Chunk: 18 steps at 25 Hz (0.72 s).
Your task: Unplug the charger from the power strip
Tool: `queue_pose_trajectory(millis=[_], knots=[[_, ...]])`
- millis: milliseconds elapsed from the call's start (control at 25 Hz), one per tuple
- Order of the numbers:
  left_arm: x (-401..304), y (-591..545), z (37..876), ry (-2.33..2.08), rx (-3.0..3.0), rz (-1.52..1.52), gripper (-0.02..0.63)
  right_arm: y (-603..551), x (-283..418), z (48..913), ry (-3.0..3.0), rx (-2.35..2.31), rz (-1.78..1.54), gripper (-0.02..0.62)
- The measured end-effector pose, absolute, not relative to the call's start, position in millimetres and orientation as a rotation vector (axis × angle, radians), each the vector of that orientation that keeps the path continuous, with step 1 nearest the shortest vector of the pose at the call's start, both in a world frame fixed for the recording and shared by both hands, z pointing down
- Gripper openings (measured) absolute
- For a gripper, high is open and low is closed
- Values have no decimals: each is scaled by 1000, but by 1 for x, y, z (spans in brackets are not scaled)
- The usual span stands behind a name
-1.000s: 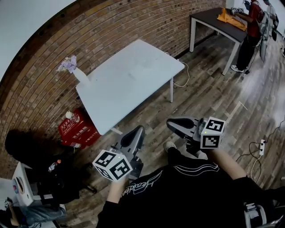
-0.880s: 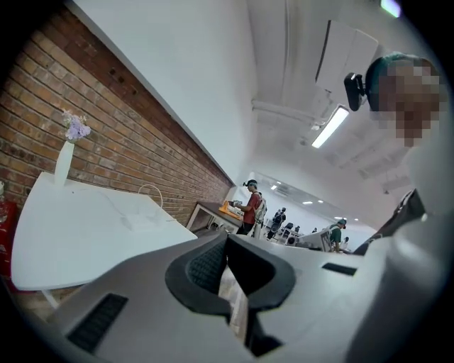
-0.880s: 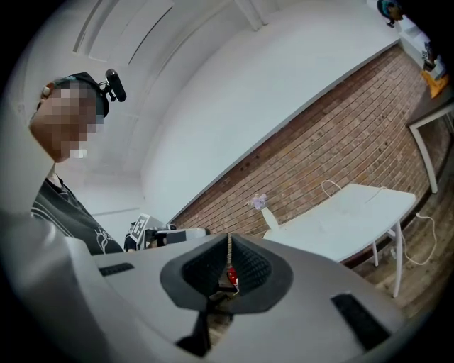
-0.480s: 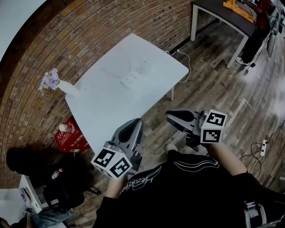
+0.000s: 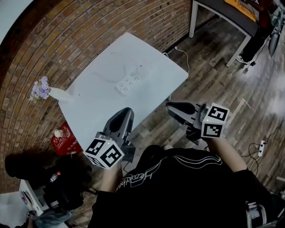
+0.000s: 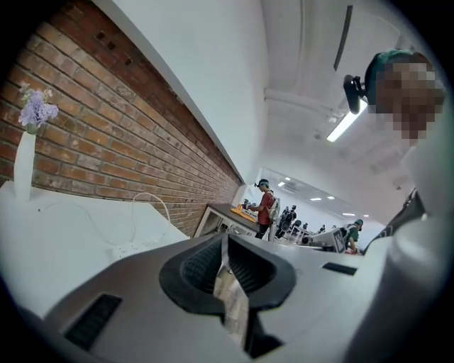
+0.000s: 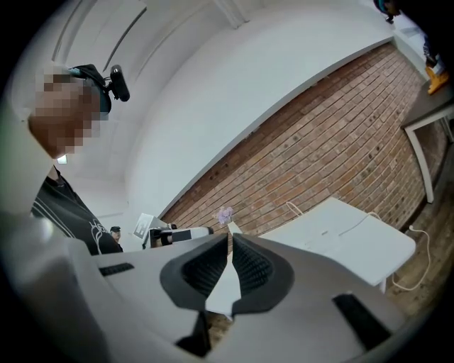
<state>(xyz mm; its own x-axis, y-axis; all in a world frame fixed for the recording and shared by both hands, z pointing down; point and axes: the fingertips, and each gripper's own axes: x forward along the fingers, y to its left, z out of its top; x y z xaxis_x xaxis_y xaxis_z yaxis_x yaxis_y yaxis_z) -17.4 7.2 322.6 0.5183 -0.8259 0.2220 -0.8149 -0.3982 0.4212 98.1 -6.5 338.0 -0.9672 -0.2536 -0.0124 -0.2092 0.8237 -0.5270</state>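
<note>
A white power strip [image 5: 126,80] lies on the white table [image 5: 147,95]. Its white cable [image 5: 177,50] runs off the far right corner to the floor. From here I cannot make out a charger on the strip. My left gripper [image 5: 125,112] is shut and empty, over the table's near edge, well short of the strip. My right gripper [image 5: 170,107] is also shut and empty, over the floor off the table's right corner. In the left gripper view the shut left gripper [image 6: 223,238] points past the strip [image 6: 130,248]. The right gripper [image 7: 230,235] faces the table [image 7: 355,241].
A white vase of purple flowers [image 5: 42,90] stands at the table's left corner by the brick wall. A red crate [image 5: 65,136] sits on the floor below it. A dark table [image 5: 213,10] with a person [image 5: 262,31] stands at the far right. Another power strip [image 5: 261,145] lies on the floor.
The table has come nearer and the power strip on it now shows. Both shut grippers have moved towards the table; the left one now overlaps its near edge.
</note>
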Motion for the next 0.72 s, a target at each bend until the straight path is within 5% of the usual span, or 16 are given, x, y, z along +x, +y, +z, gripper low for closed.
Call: queue_pose_trajectory(millis=[720], knots=[[-129, -128, 431, -1306, 2031, 86, 236, -126, 40, 383, 2872, -591, -1043, -2]])
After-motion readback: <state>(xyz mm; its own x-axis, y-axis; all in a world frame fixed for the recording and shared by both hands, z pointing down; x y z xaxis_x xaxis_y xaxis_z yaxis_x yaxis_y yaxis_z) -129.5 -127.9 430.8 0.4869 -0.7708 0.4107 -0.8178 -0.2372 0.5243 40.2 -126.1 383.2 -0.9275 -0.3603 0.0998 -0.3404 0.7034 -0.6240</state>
